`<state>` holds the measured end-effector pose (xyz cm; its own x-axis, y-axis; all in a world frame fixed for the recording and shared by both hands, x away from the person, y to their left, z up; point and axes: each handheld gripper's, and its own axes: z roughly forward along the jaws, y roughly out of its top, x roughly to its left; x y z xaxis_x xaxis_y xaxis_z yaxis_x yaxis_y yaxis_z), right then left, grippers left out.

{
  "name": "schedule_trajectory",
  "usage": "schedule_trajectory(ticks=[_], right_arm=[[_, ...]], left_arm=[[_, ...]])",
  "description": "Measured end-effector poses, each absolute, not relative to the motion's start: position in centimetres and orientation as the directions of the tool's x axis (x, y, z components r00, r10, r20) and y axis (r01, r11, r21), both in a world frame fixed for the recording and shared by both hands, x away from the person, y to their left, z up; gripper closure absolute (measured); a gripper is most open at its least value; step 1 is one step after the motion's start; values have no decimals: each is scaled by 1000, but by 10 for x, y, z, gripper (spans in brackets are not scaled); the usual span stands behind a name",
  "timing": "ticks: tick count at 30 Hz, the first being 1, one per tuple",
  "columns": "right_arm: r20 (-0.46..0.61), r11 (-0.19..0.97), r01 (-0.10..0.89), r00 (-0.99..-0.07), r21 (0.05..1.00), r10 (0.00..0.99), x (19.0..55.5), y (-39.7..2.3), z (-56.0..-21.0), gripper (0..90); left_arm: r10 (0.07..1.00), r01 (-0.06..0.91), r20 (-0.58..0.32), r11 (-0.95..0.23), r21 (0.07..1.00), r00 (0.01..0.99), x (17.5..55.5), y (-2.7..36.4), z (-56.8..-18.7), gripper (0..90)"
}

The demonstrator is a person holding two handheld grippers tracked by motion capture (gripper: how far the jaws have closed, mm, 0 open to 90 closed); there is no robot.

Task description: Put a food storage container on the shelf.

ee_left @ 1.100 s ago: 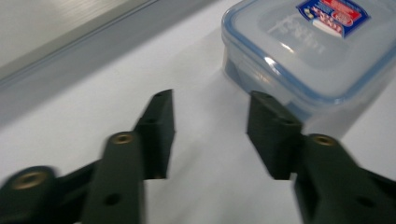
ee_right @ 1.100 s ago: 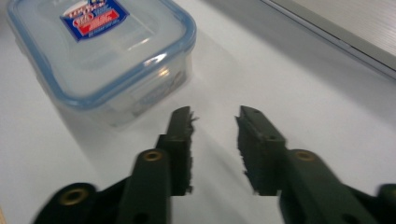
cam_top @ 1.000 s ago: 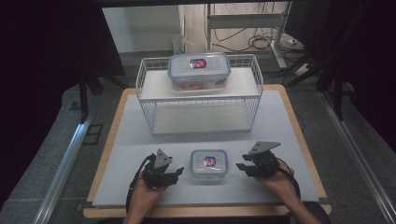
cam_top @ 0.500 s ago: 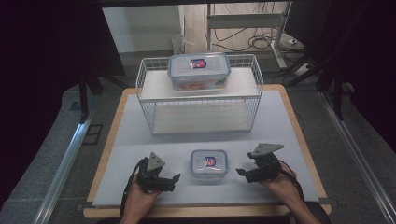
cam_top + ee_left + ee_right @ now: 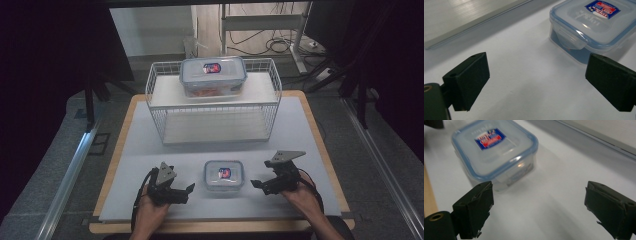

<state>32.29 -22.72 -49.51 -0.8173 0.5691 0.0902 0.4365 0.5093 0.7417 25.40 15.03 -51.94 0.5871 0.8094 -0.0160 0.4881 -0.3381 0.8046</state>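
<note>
A small clear container with a blue-rimmed lid and a red-and-blue label sits near the table's front edge. My left gripper rests to its left and my right gripper to its right, both pointing inward at it. Both pairs of jaws have just been opening and now stand wide, with nothing between them. In the left gripper view the left gripper frames bare table, with the container ahead to the right. In the right gripper view the right gripper is likewise empty, with the container ahead to the left.
A white wire rack stands at the back of the grey mat. A larger lidded container sits on its top shelf. The wooden table edge borders the mat, and dark stands and cables lie beyond.
Both pairs of jaws have spread wider beside the small container. Both hands stay about where they were, and the container has not moved.
</note>
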Motion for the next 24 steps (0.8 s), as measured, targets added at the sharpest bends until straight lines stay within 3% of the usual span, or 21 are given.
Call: schedule_trajectory(ticks=[11,24], right_arm=[[58,525,404,-830,749,555,322,-222,-493,58],[140,528,463,-830,711,539,323,-211,-490,19]], left_arm=[[777,497,-46,-354,792,628,261,138,-514,43],[718,511,-127,-348,786,684,282,121,-504,65]])
